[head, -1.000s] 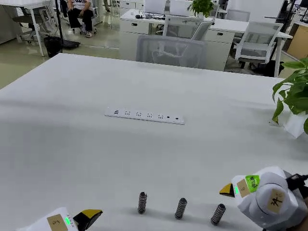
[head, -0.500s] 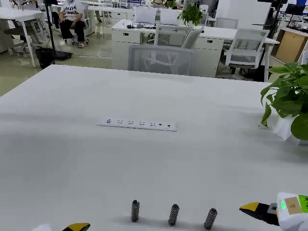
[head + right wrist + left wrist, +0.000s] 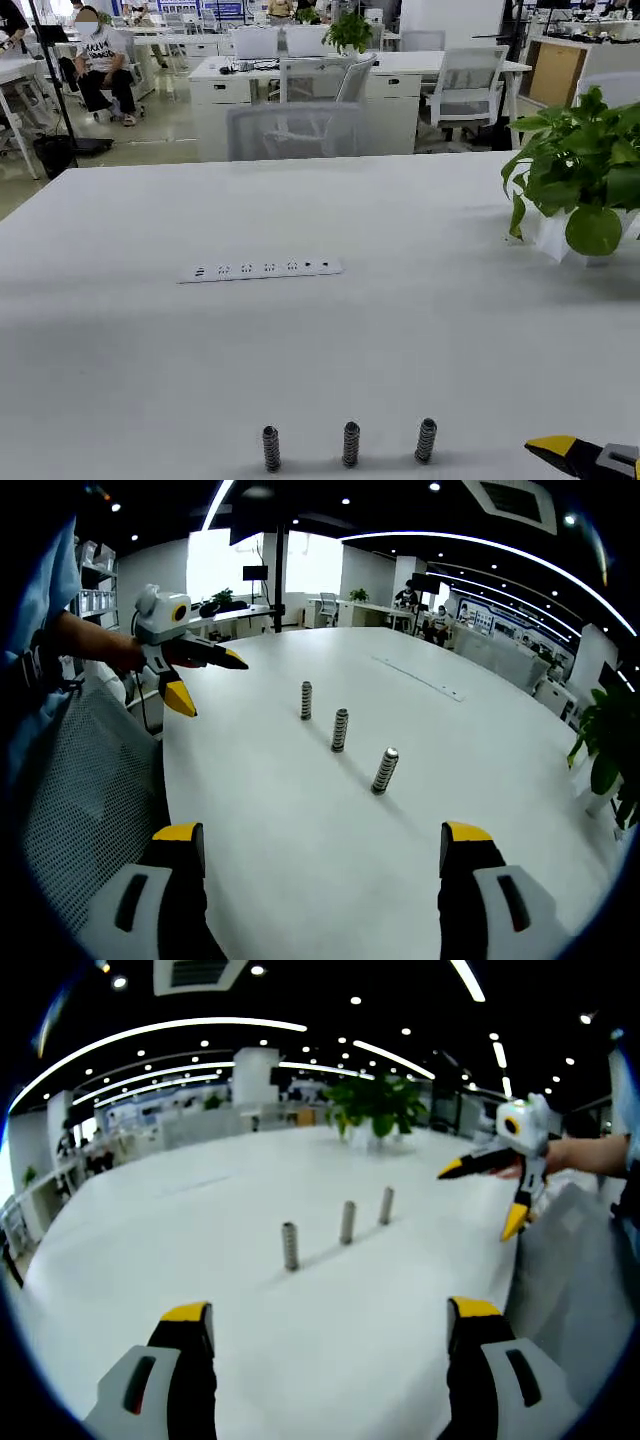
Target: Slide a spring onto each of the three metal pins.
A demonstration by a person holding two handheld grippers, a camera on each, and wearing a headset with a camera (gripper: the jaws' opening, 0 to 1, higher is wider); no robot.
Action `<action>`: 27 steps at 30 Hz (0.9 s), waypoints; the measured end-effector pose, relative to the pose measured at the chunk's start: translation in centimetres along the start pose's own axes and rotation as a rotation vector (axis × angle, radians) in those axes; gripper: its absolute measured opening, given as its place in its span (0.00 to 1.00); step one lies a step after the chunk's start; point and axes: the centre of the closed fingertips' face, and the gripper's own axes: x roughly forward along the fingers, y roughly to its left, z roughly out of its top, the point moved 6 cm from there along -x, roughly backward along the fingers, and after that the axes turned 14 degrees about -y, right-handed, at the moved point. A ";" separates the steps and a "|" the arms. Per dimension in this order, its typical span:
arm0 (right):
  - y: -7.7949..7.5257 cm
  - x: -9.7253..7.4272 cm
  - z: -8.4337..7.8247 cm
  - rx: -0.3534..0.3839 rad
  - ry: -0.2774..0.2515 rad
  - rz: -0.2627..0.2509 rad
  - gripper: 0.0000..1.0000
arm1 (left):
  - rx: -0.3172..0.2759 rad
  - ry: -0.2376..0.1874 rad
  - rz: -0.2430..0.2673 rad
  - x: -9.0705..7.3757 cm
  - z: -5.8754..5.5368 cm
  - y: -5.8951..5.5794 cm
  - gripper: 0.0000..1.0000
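Plainly, both grippers are empty, with their jaws spread wide. The left gripper (image 3: pixel 330 1310) looks across a white table (image 3: pixel 150 1240) at three metal pins (image 3: pixel 347 1222). They stand upright in a short row, ahead of its jaws and well apart from them. The right gripper (image 3: pixel 320 832) faces the same row from the opposite side, also well clear, its jaws parted around nothing. Each pin appears to wear a coiled spring (image 3: pixel 340 730) along its length, so the task looks finished or nearly so.

What could go wrong is a matter of judgement. The pins are thin, seem to stand loose, and sit near the table edge on the person's side. A gripper swung low across the row would likely topple one. A fallen pin could roll off that edge or shed its spring.

Counted: three pins and three springs, one on each pin. Two grippers. Beyond the row from both grippers, one power strip (image 3: pixel 262 269) and one potted plant (image 3: pixel 575 190).
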 end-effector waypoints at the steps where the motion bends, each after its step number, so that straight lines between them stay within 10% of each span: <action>1: 0.1 -0.3 0.0 0.013 -0.002 -0.017 0.99 | 0.023 0.007 -0.002 0.0 0.0 0.0 0.98; 12: -0.8 -1.9 -0.4 0.036 -0.063 -0.158 0.99 | -0.005 0.001 0.063 -0.1 -0.2 0.5 0.97; 27: 0.0 -2.2 -1.6 0.042 -0.021 -0.149 0.99 | -0.014 0.014 0.043 0.3 -0.3 -0.2 0.97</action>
